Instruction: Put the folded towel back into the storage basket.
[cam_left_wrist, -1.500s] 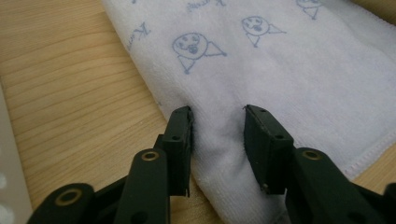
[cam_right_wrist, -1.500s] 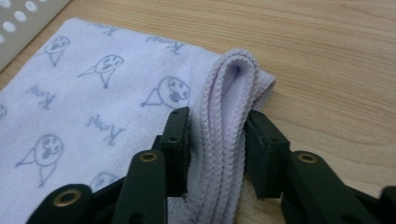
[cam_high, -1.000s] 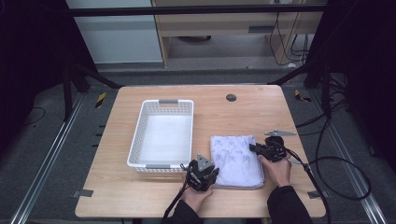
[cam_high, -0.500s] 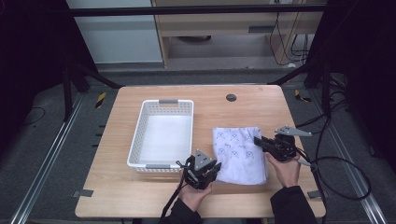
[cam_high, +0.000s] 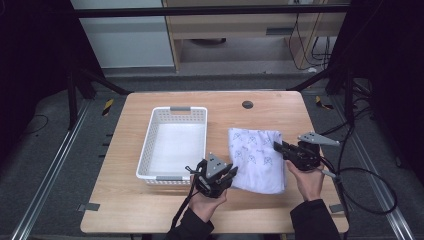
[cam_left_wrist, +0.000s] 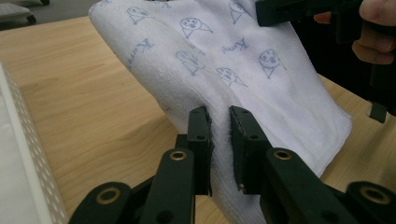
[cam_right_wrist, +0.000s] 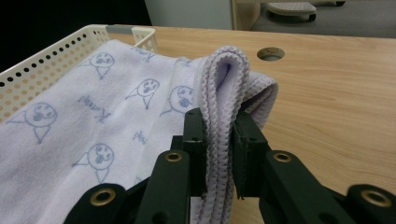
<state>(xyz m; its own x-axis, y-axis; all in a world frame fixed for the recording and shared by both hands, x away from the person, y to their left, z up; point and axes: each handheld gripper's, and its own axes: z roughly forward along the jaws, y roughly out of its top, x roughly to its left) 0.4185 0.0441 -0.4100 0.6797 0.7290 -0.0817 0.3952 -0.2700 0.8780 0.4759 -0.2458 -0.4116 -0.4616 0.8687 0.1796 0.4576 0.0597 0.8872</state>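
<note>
On the wooden table, largest item is the white perforated basket left of centre, empty from what the high view gives. Just right of it sits your folded white towel with the blue face print, near edge raised off the wood, far edge apparently down on it.

Left gripper: jaws nearly together, pinched on the towel's near-left corner; in the left gripper view the cloth runs down between the pads. Right gripper: jaws clamped on the right edge, biting a stack of folded layers, thick bundle between the pads.

Risks from here, my read:
- Right grip sits close to the edge of the fold. Pull apart too hard and the layers slip out, so the fold opens.
- Left bite looks shallow, on the corner only. A fast swing toward the basket could strip it.
- Uneven lift: one hand higher and the towel sags in the middle and drags on the basket rim.
- Basket is light plastic; snagging the rim will likely shove it along the table.

Keep both hands level, move slow.
</note>
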